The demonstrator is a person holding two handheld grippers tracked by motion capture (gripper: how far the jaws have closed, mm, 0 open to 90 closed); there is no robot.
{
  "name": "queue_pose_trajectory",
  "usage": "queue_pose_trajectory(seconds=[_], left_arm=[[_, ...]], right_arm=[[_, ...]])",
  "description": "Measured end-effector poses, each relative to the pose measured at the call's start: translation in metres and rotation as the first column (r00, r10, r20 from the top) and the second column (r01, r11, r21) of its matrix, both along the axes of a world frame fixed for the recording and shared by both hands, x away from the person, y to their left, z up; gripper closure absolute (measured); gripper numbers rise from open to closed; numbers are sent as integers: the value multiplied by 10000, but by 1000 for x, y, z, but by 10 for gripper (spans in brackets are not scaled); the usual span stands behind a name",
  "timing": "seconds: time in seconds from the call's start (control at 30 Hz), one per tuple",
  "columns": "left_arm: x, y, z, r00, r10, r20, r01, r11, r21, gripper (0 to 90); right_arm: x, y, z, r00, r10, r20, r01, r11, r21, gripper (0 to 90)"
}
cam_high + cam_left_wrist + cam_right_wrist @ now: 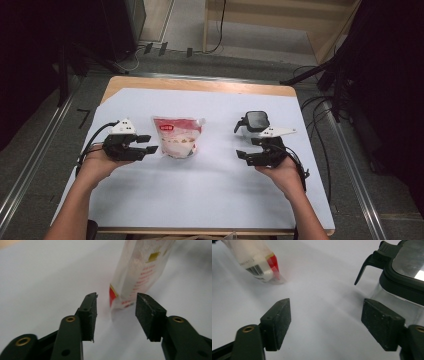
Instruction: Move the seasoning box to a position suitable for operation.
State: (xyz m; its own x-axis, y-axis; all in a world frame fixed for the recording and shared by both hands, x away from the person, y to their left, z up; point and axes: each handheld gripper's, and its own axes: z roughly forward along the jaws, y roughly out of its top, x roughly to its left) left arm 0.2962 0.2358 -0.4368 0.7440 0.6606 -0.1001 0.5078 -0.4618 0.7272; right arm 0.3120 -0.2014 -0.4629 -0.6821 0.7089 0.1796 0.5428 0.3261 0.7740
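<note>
A red and white pouch [177,137] with a corner spout lies flat on the white sheet [200,200] at mid-table. My left gripper [151,143] rests in the person's hand just left of it, its jaws open and pointing at it. In the left gripper view the pouch's bottom corner [140,272] lies just beyond the open left gripper [117,295], untouched. A clear container with a black lid [255,122] stands to the right. My right gripper [243,157] is open in front of it. The container [407,262] is past the right jaw of the open right gripper [327,302], and the pouch [254,257] lies far left.
The sheet covers a wooden table [200,86] whose bare edge shows at the back. Cables [320,115] trail off the right side onto the floor. Dark stands [325,70] rise at the back right, and a metal rail [30,165] runs along the floor at the left.
</note>
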Motion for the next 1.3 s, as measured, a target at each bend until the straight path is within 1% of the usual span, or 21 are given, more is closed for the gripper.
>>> queue_pose_trajectory(seconds=[0.03, 0.1, 0.17, 0.2, 0.23, 0.3, 0.33, 0.37, 0.43, 0.5, 0.6, 0.63, 0.7, 0.73, 0.77, 0.8, 0.9, 1.0, 1.07, 1.13, 1.3], left_arm=[[0, -1, -1, 9998, 64, -185, -65, 9999, -89, 526], [-1, -1, -2, 9997, 183, -190, -187, 9996, -206, 506], [0, -1, -1, 9991, 167, -390, -170, 9998, -66, 500], [0, -2, -1, 9992, 138, -379, -138, 9999, 7, 495], [1, -2, -1, 9995, -8, -313, 12, 9999, 155, 477], [1, -3, -1, 9994, -57, -337, 64, 9998, 213, 422], [3, -4, -2, 9989, -185, -428, 203, 9990, 409, 399], [4, -4, -2, 9977, -259, -630, 288, 9986, 451, 392], [5, -5, -3, 9966, -319, -753, 357, 9981, 500, 373], [4, -4, -2, 9972, -374, -655, 406, 9980, 488, 368], [5, -2, -1, 9968, -320, -727, 323, 9995, 36, 339], [5, -2, -1, 9968, -320, -727, 323, 9995, 36, 331], [9, -1, 1, 9939, -256, -1071, 224, 9993, -304, 304], [9, -1, 1, 9939, -256, -1071, 224, 9993, -304, 299], [12, -2, 1, 9919, -182, -1256, 124, 9988, -465, 295], [13, -2, 2, 9909, -183, -1330, 122, 9988, -469, 282], [14, -3, 3, 9919, -257, -1246, 224, 9994, -276, 293], [14, -3, 4, 9934, -257, -1116, 244, 9996, -136, 353], [13, -1, 5, 9926, -376, -1157, 368, 9993, -92, 386], [12, 0, 5, 9922, -314, -1208, 307, 9995, -71, 394], [10, 2, 5, 9932, -354, -1112, 361, 9993, 43, 395]], right_arm=[[0, -1, 0, 9999, 69, 76, -69, 10000, 69, 254], [-2, -2, 0, 10000, 6, -69, -5, 9999, 144, 272], [-3, -2, -1, 10000, 27, 26, -27, 10000, 70, 279], [-4, -2, -1, 10000, 34, -2, -34, 10000, 40, 280], [-4, -2, -2, 10000, 38, -43, -38, 10000, 24, 282], [-5, -2, -2, 10000, 31, -61, -32, 10000, -22, 296], [-5, -2, -2, 9999, 67, -81, -67, 10000, -27, 308], [-5, -2, -2, 9999, 92, -108, -92, 10000, -14, 312], [-5, -2, -2, 9998, 165, -111, -166, 9998, -65, 320], [-5, -3, -2, 9999, 79, -154, -82, 9998, -181, 324], [-4, -5, -2, 9999, 17, -162, -20, 9998, -199, 327], [-4, -5, -2, 9999, 17, -162, -20, 9998, -199, 327], [-3, -6, -2, 9999, -87, -148, 85, 9998, -170, 329], [-3, -7, -2, 9999, -120, -116, 118, 9997, -200, 328], [-3, -7, -2, 9998, -134, -120, 132, 9997, -209, 329], [-3, -7, -3, 9998, -143, -98, 140, 9995, -285, 329], [-3, -8, -5, 9998, -177, -134, 174, 9995, -272, 331], [-3, -10, -7, 9995, -195, -247, 189, 9996, -231, 338], [-2, -11, -7, 9993, -185, -337, 176, 9995, -268, 343], [-2, -12, -7, 9983, -283, -501, 275, 9995, -184, 347], [0, -14, -4, 9983, -441, -384, 435, 9989, -155, 349]])
